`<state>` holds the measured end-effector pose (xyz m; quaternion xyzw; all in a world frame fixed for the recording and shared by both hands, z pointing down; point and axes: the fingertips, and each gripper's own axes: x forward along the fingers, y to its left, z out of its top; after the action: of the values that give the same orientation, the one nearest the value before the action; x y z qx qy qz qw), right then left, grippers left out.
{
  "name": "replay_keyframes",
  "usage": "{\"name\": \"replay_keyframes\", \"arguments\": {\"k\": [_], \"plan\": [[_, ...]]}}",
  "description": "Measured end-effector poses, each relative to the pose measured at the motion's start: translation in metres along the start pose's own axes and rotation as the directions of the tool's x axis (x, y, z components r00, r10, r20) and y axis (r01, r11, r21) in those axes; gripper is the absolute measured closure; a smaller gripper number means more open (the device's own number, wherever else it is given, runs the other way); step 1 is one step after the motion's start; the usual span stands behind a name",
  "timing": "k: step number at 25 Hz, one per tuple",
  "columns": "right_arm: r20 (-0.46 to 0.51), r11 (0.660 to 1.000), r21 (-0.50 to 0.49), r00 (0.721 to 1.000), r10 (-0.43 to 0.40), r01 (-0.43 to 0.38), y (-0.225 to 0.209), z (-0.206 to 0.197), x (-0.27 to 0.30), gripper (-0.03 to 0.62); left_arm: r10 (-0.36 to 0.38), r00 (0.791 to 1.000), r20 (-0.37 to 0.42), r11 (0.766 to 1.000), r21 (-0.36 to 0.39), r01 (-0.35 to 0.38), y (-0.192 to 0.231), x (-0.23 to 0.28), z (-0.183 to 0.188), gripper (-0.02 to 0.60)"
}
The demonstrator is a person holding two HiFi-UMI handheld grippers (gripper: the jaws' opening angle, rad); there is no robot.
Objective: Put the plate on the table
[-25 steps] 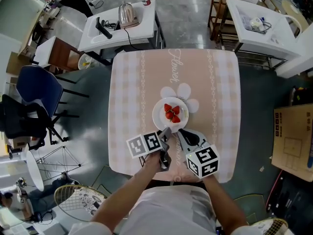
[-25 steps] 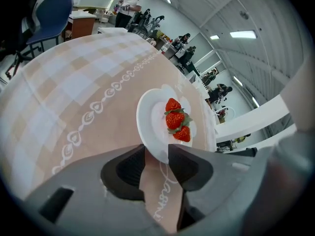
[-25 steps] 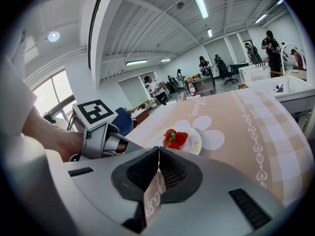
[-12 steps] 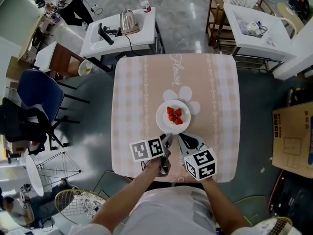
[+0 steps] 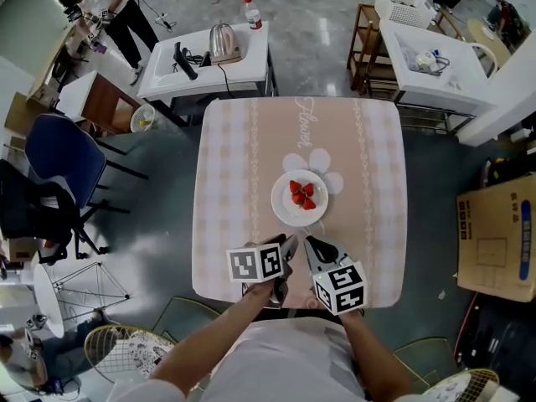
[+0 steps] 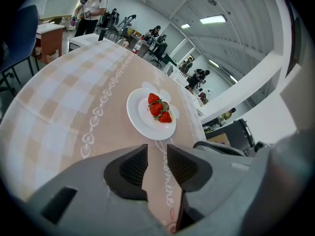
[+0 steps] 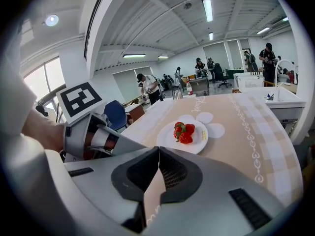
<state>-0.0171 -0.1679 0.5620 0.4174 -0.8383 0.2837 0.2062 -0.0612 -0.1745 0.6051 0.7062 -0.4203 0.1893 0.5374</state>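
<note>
A white plate (image 5: 289,208) with three strawberries (image 5: 302,194) rests on the pink checked table (image 5: 243,182), near its middle. My left gripper (image 5: 288,244) is over the table's near edge, short of the plate; its jaws stand a narrow gap apart, are closing, and hold nothing. My right gripper (image 5: 308,243) is beside it, shut with its tips touching and nothing between them. The left gripper view has the plate (image 6: 140,117) beyond the left gripper (image 6: 157,149). In the right gripper view the plate (image 7: 170,140) sits past the right gripper (image 7: 158,150), clear of it.
A white side table (image 5: 180,65) with a kettle (image 5: 221,42) and a bottle (image 5: 250,12) stands at the back left. A blue chair (image 5: 60,153) is to the left. Another white table (image 5: 435,69) is at the back right, and a cardboard box (image 5: 498,237) lies on the floor at the right.
Both grippers have drawn back from the plate's near rim toward the table's near edge. The plate with strawberries has stayed where it was.
</note>
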Motion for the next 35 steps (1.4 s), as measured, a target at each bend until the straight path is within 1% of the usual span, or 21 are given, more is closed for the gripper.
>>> {"name": "replay_keyframes", "arguments": {"k": [5,9,14,19,21,24,27,31,35], "plan": [[0.019,0.999,0.001,0.999,-0.032,0.032,0.009,0.003,-0.008,0.589,-0.027,1.000,0.004,0.999,0.028,0.026,-0.001,-0.013,-0.007,0.472],[0.034,0.998,0.000,0.998,-0.060,0.060,0.020,0.005,-0.015,0.589,-0.075,0.997,0.012,0.997,0.036,0.074,-0.009,-0.024,-0.010,0.494],[0.060,0.996,0.018,0.994,-0.092,0.091,0.035,0.007,-0.023,0.589,-0.118,0.993,0.025,0.989,0.092,0.115,-0.018,-0.038,-0.012,0.517],[0.082,0.994,0.047,0.991,-0.106,0.102,0.053,0.007,-0.030,0.589,-0.153,0.987,0.049,0.981,0.128,0.145,-0.020,-0.052,-0.014,0.549],[0.096,0.992,0.062,0.989,-0.116,0.111,0.057,0.009,-0.033,0.589,-0.164,0.984,0.066,0.976,0.156,0.152,-0.021,-0.060,-0.013,0.554],[0.115,0.988,0.086,0.984,-0.135,0.126,0.062,0.011,-0.037,0.589,-0.169,0.980,0.107,0.962,0.232,0.141,-0.023,-0.073,-0.012,0.558],[0.124,0.986,0.093,0.981,-0.147,0.136,0.069,0.012,-0.040,0.589,-0.171,0.975,0.145,0.941,0.317,0.118,-0.022,-0.083,-0.011,0.565],[0.122,0.986,0.056,0.979,-0.165,0.160,0.080,0.010,-0.041,0.591,-0.179,0.969,0.172,0.923,0.369,0.105,-0.018,-0.093,-0.013,0.574],[0.132,0.983,0.012,0.974,-0.183,0.183,0.089,0.009,-0.042,0.590,-0.189,0.961,0.201,0.896,0.436,0.085,-0.020,-0.102,-0.010,0.574]]}}
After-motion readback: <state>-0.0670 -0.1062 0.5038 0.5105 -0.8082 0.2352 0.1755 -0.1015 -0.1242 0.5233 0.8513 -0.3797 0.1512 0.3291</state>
